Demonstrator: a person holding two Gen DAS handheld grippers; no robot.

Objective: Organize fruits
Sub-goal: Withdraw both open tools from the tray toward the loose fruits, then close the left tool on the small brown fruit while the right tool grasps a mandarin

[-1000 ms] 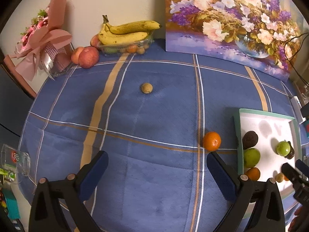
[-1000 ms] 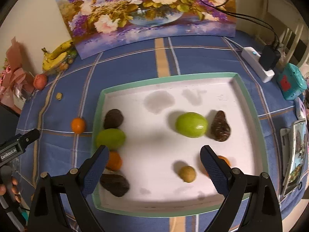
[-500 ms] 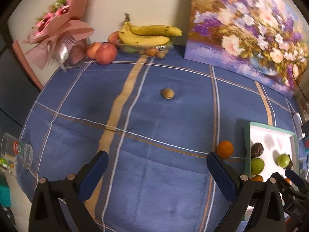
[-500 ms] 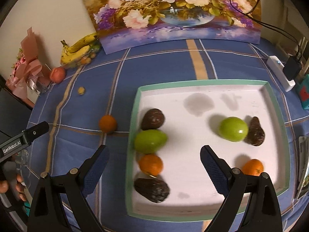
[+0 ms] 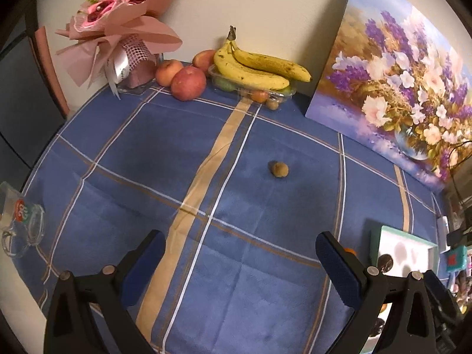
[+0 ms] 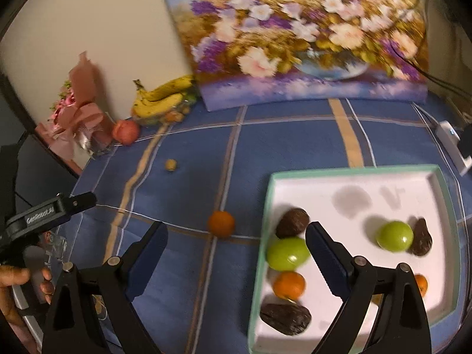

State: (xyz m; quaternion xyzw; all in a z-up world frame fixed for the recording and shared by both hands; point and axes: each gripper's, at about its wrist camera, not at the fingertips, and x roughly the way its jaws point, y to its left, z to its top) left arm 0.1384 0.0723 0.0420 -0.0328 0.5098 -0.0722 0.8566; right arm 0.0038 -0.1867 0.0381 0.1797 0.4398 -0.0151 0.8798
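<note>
Clearly I hold both the left tool (image 5: 239, 261) and right tool (image 6: 236, 246) spread and empty, since the orange (image 6: 221, 224) lies on the tabletop (image 5: 265, 280) just beside the tray's (image 6: 265, 221) left edge, and the small brown fruit (image 5: 279, 169) sits farther toward the back edge.

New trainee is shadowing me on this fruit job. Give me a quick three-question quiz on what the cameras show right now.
1. True or false: the right gripper holds a fruit between its fingers.
2. How many green fruits lie in the tray?
3. Which loose fruit lies nearer the tray: A) the orange on the tablecloth, B) the small brown fruit?

Key
1. False: both the right gripper and the left gripper are open and hold nothing.
2. Two.
3. A.
</note>
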